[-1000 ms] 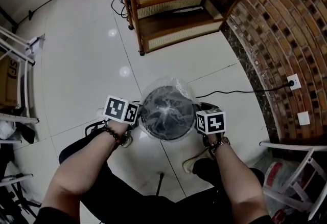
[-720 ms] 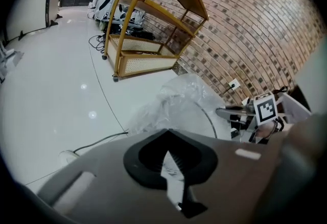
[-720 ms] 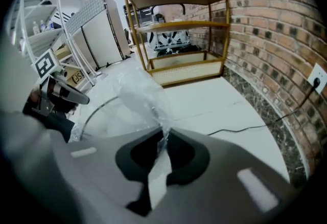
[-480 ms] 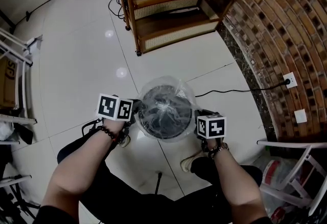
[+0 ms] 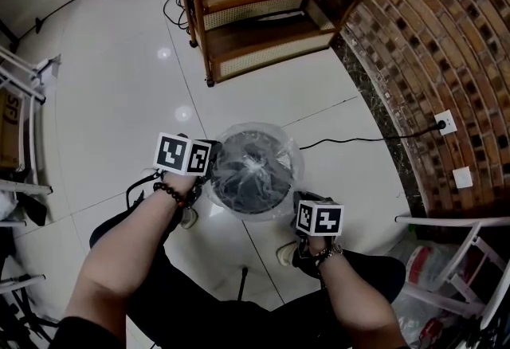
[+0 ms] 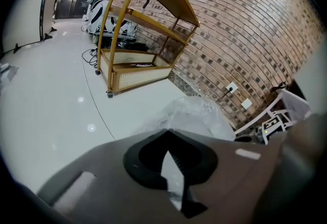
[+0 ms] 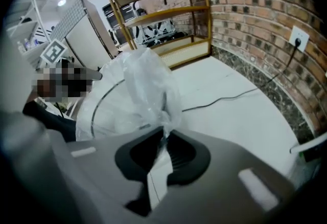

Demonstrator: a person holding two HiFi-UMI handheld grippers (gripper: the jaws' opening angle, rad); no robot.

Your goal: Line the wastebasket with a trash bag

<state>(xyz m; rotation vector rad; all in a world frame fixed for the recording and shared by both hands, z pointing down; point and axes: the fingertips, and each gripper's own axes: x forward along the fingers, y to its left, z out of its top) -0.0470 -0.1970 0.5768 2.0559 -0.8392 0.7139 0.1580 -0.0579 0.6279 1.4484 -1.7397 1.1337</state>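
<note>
A round dark wastebasket [image 5: 249, 180] stands on the white tiled floor, with a clear trash bag [image 5: 271, 144] ballooning over its mouth. My left gripper [image 5: 207, 170] is at the basket's left rim and is shut on a fold of the bag's film [image 6: 196, 115]; the film runs down between its jaws. My right gripper [image 5: 300, 201] is at the near right rim, also shut on a bunched edge of the bag [image 7: 145, 82]. In the right gripper view the basket's rim [image 7: 97, 108] shows as a dark arc through the plastic.
A wooden shelf cart [image 5: 255, 5] stands behind the basket. A black cable [image 5: 358, 139] runs across the floor to a socket [image 5: 444, 123] on the curved brick wall. A white chair frame [image 5: 458, 260] is at the right, a white rack [image 5: 24, 76] at the left. My legs are just below the basket.
The right gripper has moved down the picture and a little left, around the basket's near right rim, drawing the bag with it. The left gripper has shifted slightly up the picture.
</note>
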